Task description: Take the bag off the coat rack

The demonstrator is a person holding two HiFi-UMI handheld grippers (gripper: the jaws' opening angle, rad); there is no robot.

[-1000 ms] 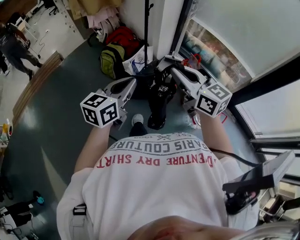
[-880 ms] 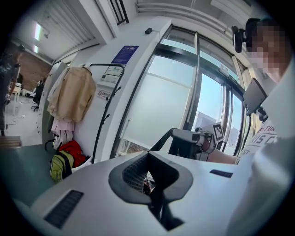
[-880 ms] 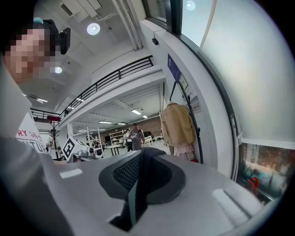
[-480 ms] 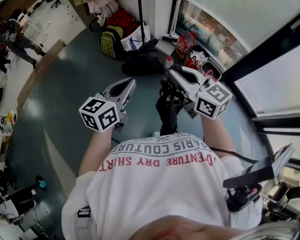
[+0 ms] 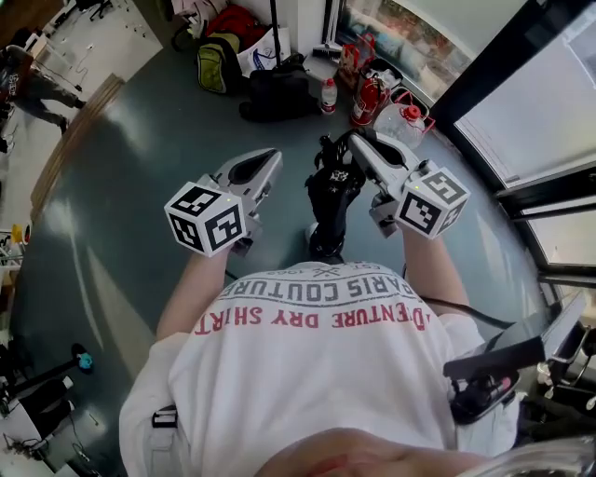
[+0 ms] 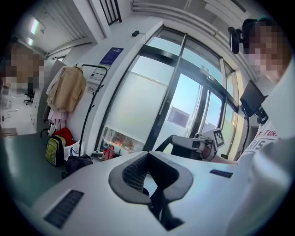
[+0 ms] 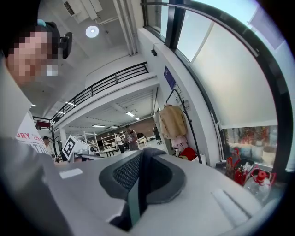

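A black bag (image 5: pixel 328 200) hangs in front of the person's shirt, below my right gripper (image 5: pixel 347 149). That gripper (image 7: pixel 144 154) is shut on a grey-green strap (image 7: pixel 133 203) that runs down between its pads. My left gripper (image 5: pixel 268 163) is held level beside the bag, apart from it. In the left gripper view, the left gripper (image 6: pixel 148 159) has its pads together and nothing shows between them. The coat rack (image 6: pixel 92 92), with a beige coat (image 6: pixel 67 90) on it, stands by the window wall. It is also in the right gripper view, coat rack (image 7: pixel 182 110).
At the rack's foot lie a red bag (image 5: pixel 233 19), a green-yellow backpack (image 5: pixel 212 63), a white bag (image 5: pixel 261 51) and a black bag (image 5: pixel 275 93). Red fire extinguishers (image 5: pixel 368 98) stand by the glass wall (image 5: pixel 521 102). A person (image 5: pixel 23 84) stands far left.
The rack and the bags at its foot have slid toward the top of the head view as the person backed away. Both grippers and the hanging bag keep their pose.
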